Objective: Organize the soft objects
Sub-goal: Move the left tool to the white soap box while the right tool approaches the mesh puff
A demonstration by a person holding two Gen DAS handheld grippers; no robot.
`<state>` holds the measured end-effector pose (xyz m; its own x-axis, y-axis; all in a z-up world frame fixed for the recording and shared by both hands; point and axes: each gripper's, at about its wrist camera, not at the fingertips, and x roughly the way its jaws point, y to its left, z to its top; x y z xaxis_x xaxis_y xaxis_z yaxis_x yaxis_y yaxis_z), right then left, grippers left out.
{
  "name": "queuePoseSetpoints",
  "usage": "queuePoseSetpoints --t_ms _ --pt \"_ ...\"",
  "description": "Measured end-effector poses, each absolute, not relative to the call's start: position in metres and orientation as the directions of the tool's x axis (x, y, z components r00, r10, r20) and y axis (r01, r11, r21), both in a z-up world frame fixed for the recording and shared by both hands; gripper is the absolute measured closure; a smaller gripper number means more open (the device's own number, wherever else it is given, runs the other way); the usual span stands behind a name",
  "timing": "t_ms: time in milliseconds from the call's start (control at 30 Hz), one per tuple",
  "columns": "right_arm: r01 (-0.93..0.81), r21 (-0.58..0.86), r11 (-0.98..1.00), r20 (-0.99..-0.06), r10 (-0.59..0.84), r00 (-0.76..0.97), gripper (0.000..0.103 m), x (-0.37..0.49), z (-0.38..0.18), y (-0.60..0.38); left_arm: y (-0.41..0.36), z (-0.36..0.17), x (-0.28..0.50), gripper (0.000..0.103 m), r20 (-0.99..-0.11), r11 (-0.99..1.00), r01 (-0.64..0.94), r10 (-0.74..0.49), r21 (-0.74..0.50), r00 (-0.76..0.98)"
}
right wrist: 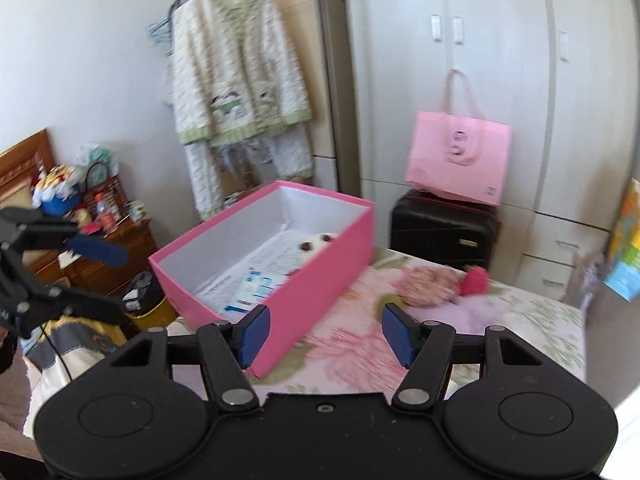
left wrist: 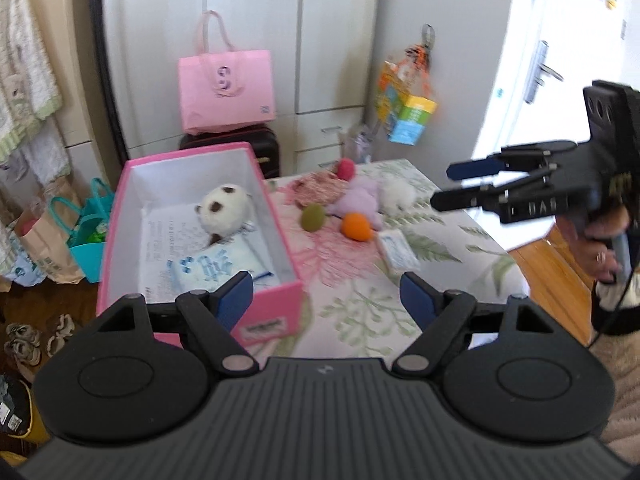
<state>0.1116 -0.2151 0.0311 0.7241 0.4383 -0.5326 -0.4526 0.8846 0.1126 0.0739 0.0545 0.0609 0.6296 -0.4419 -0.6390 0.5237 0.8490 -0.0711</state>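
Box: pink box [left wrist: 276, 304], white inside, on the floral table [left wrist: 360, 312].
Plush toy: white plush toy [left wrist: 226, 210] with brown spots, lying inside the box.
Left gripper [left wrist: 326, 294]: fingers wide apart, holding nothing.
Right gripper [right wrist: 324, 334]: fingers wide apart, holding nothing.

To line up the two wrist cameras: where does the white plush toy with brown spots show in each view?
Left wrist: white plush toy lies inside the pink box, left of centre.
Right wrist: white plush toy peeks over the box's near wall, centre.
Shared landmark: pink tote bag on the black suitcase.
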Motion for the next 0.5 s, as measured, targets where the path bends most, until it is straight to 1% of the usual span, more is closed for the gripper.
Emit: queuePoseSetpoints --t_ms 267,500 --pt "-0.386 0.168 0.907 -0.534 0.413 0.738 0.034 0.096 0.013 -0.26 0.012 0.041 0.066 0.023 -0.685 0.789 0.61 -0.487 -0.078 0.542" --pt "-0.367 0.195 0.91 -0.531 0.413 0.74 0.033 0.1 -0.011 -0.285 -0.029 0.018 0.08 0.023 -0.716 0.745 0.659 -0.517 -0.105 0.469"
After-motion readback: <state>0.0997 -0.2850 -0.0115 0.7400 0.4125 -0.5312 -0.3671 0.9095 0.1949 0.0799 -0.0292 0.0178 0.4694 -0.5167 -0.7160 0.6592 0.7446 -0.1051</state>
